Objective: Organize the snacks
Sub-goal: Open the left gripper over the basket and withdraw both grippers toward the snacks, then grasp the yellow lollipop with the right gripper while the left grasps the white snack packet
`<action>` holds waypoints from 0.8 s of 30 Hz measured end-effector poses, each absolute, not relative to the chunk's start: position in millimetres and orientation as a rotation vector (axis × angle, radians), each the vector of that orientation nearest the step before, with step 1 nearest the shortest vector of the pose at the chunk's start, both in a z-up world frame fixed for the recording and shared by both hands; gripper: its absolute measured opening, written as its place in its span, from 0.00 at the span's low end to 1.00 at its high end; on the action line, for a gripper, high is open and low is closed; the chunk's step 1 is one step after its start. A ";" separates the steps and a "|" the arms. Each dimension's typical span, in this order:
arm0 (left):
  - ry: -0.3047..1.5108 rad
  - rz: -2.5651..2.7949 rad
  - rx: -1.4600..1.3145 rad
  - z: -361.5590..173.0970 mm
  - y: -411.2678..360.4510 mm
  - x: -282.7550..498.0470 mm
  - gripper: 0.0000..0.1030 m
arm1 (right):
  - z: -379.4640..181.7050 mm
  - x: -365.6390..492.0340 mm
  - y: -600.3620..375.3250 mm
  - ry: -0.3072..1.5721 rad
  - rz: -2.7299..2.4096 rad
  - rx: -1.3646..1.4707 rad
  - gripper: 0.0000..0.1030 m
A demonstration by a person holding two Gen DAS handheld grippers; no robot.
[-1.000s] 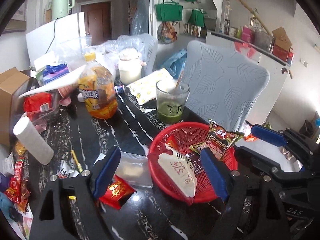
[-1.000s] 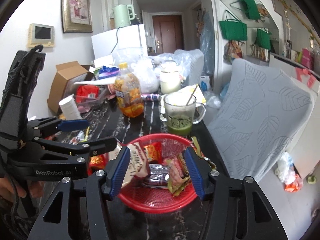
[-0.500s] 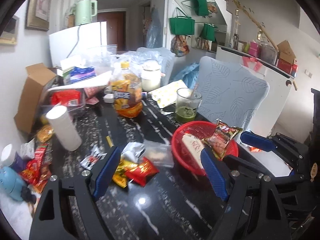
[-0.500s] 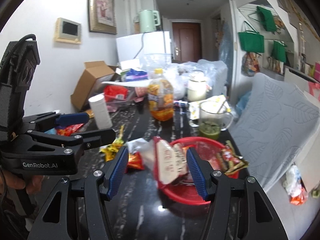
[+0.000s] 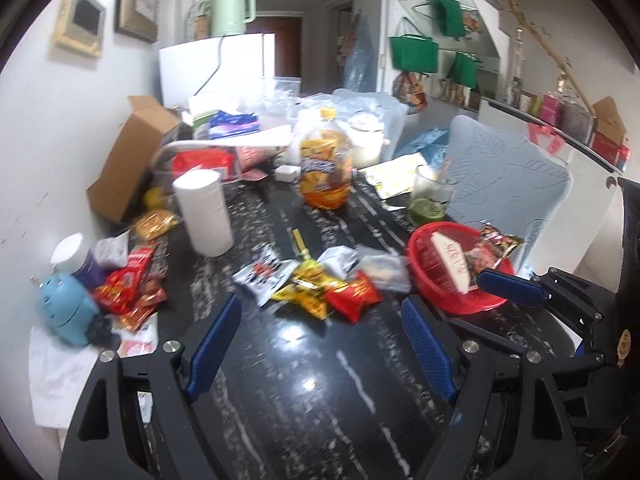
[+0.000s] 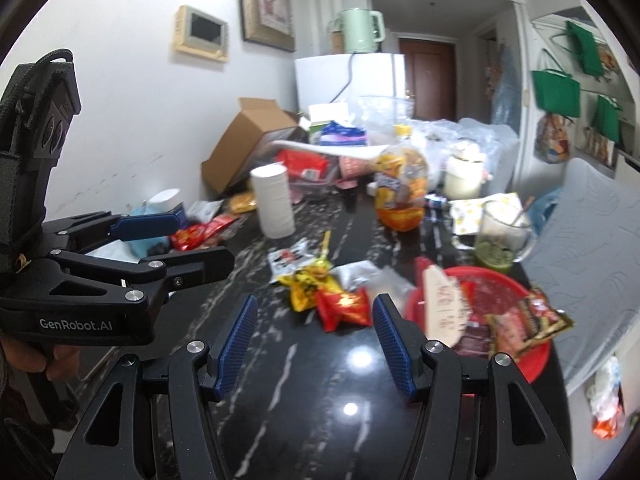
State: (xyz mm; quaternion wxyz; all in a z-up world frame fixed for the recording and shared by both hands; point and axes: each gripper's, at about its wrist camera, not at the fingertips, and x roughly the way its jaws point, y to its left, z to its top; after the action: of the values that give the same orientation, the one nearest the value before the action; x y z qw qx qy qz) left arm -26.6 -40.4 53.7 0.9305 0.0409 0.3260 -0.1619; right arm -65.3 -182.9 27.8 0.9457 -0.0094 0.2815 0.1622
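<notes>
A red mesh basket (image 5: 436,292) (image 6: 538,354) holds a white packet (image 5: 450,260) (image 6: 442,308) and a dark snack bag (image 5: 496,240) (image 6: 532,320). Loose red (image 5: 352,294) (image 6: 346,306), yellow (image 5: 306,286) (image 6: 306,286) and silver (image 5: 262,274) packets lie on the black marble table left of the basket. My left gripper (image 5: 320,344) is open and empty, above the near table. My right gripper (image 6: 314,344) is open and empty, short of the red packet. Each gripper shows in the other's view, the right one (image 5: 508,286), the left one (image 6: 148,228).
An orange drink bottle (image 5: 324,172), a paper roll (image 5: 204,212), a glass mug with green drink (image 5: 430,196), a cardboard box (image 5: 128,156) and more snack packets (image 5: 128,284) crowd the far and left table. A grey chair (image 5: 504,184) stands right.
Both grippers have pulled back and up from the basket toward the near table edge. The view widened; loose packets on the table now lie ahead of the fingers.
</notes>
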 end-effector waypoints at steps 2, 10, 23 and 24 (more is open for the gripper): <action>0.676 -0.313 0.077 49.9 -32.0 -25.5 0.79 | 23.3 -61.0 -175.2 0.587 0.352 -0.022 0.59; 0.722 -0.281 0.049 32.0 -10.0 -6.8 0.79 | 7.4 -34.6 -152.3 0.640 0.406 -0.035 0.58; 0.792 -0.275 0.005 5.4 12.8 59.6 0.79 | -17.2 36.4 -131.9 0.722 0.430 -0.040 0.58; 0.799 -0.276 0.001 2.3 14.0 65.7 0.79 | -19.5 42.9 -130.6 0.728 0.428 -0.043 0.58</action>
State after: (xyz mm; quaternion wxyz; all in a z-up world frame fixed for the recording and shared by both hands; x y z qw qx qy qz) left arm 65.7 14.0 2.3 0.9119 0.0007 0.3878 -0.1342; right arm 42.9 -130.6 -19.5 0.9120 -0.0210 0.3532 0.2077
